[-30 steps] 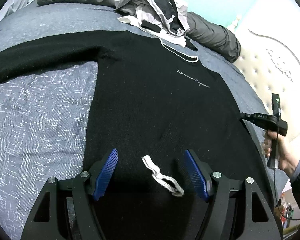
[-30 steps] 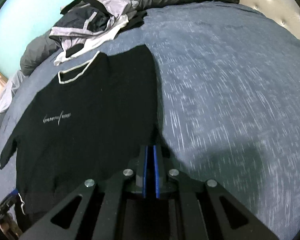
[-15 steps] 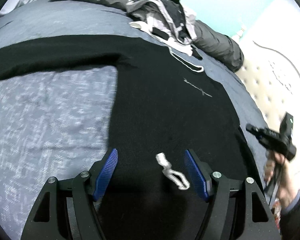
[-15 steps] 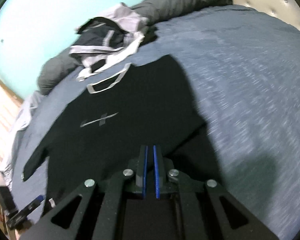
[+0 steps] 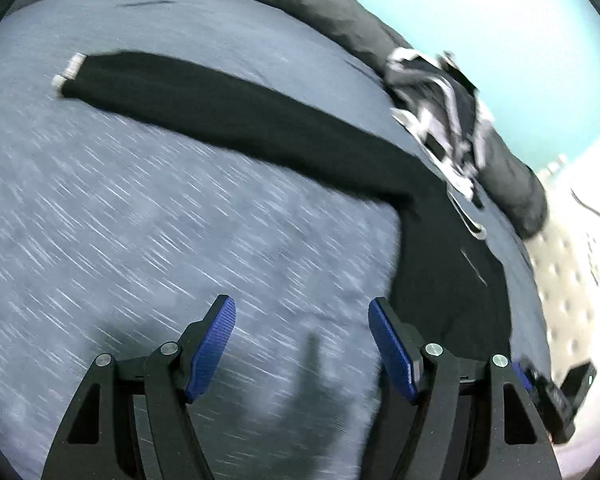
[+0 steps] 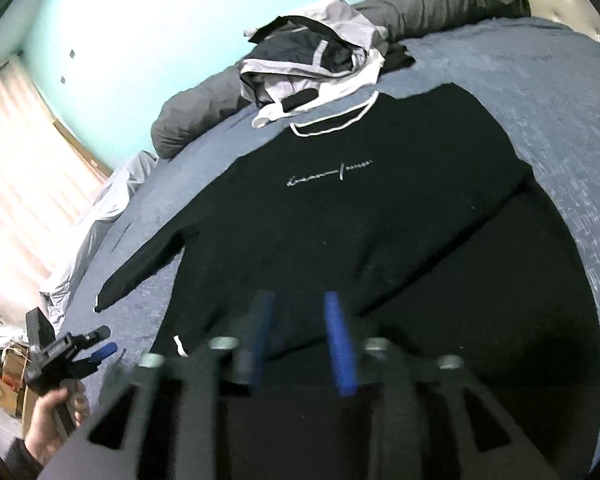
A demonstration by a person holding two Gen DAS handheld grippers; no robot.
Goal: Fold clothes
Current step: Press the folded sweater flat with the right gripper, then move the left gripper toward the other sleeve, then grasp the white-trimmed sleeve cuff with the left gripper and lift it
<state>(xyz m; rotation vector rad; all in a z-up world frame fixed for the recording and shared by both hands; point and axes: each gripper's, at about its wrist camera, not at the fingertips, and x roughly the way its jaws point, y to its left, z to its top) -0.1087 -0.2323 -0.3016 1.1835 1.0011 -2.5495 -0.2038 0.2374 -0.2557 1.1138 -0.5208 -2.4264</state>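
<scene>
Black sweater (image 6: 340, 216) lies flat, front up, on the blue bedspread (image 6: 540, 92); white-edged collar toward the head of the bed, pale script across the chest. One sleeve (image 5: 220, 108) stretched straight out over the bedspread, white cuff (image 5: 69, 70) at its end. The other sleeve folded in diagonally across the lower body of the sweater. Small white tag (image 6: 179, 345) shows near the hem.

Left gripper (image 5: 302, 344) released, blue pads wide apart, over bare bedspread just beside the sweater's side edge; holds nothing. View blurred.

Right gripper (image 6: 302, 340) parted, a clear gap between its blurred blue pads, above the hem area; nothing seen between them.

Pile of black, grey and white clothes (image 6: 316, 60) just beyond the collar. Grey bolster (image 6: 440, 0) behind it, teal wall (image 6: 140, 40) beyond.
</scene>
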